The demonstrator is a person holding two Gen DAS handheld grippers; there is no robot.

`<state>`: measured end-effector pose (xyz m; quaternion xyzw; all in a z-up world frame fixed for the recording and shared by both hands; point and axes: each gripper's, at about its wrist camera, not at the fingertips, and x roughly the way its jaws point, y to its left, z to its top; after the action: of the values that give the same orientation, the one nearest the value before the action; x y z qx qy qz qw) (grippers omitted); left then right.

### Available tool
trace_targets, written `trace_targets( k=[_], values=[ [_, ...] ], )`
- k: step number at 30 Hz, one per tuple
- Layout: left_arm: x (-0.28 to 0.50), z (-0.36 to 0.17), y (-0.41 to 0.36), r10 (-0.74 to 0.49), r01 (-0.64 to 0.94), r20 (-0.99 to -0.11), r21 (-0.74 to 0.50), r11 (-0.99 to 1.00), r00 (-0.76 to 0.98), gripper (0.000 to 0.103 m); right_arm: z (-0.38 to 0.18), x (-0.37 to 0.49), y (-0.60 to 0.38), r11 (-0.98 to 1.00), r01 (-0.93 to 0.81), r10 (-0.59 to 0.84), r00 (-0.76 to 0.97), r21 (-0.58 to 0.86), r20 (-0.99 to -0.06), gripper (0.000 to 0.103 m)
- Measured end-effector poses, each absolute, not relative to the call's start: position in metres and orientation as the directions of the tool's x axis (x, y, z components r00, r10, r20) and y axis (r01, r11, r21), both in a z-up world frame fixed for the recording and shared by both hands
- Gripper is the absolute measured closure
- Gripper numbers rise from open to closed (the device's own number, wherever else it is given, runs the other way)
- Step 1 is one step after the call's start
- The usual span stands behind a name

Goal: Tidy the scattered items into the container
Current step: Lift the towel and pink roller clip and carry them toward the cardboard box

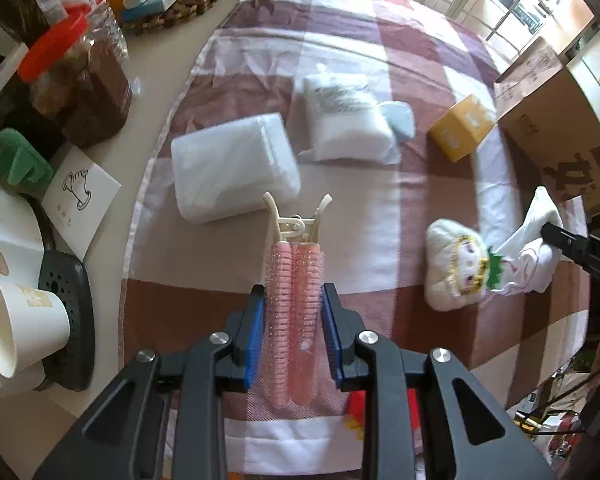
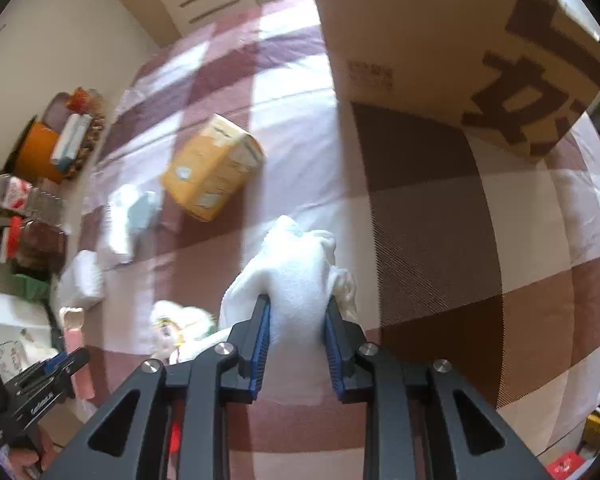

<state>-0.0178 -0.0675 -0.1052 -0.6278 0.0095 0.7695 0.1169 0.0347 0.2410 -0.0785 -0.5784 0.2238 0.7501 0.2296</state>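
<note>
My left gripper (image 1: 293, 300) is shut on a pink hair-roller clip (image 1: 294, 280) with a cream clasp, held above the checked cloth. My right gripper (image 2: 296, 308) is shut on a pair of white socks (image 2: 296, 272) with a doll-face pattern; the socks (image 1: 460, 268) also show in the left wrist view, hanging from the right gripper (image 1: 552, 234). The cardboard box (image 2: 440, 40) stands ahead and to the right of the right gripper. A yellow box (image 2: 212, 168), a white foam packet (image 1: 236, 168) and a white cotton bag (image 1: 348, 124) lie on the cloth.
A light blue item (image 1: 400, 120) lies beside the cotton bag. Left of the cloth stand a jar with a red lid (image 1: 80, 76), a paper cup (image 1: 16, 324), a green clip (image 1: 16, 160), cards and a woven mat (image 1: 172, 8).
</note>
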Motion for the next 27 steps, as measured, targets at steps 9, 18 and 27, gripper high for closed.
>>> trace_targets(
  k=[9,18,27],
  values=[
    [-0.034,-0.078,-0.030,0.195,-0.232,-0.955,-0.142,-0.962,-0.225,0.076,-0.022,0.026,0.201,-0.875,-0.480,0.109,-0.307,0.055,-0.945,0.078],
    [-0.027,-0.061,-0.017,0.191,-0.274,-0.954,-0.125,-0.954,-0.231,0.076,0.006,0.020,0.172,-0.905,-0.421,0.107,-0.363,0.060,-0.926,0.078],
    [-0.027,-0.038,0.005,0.198,-0.323,-0.943,-0.105,-0.940,-0.268,0.076,0.031,0.029,0.173,-0.894,-0.441,0.128,-0.409,0.073,-0.904,0.078]
  ],
)
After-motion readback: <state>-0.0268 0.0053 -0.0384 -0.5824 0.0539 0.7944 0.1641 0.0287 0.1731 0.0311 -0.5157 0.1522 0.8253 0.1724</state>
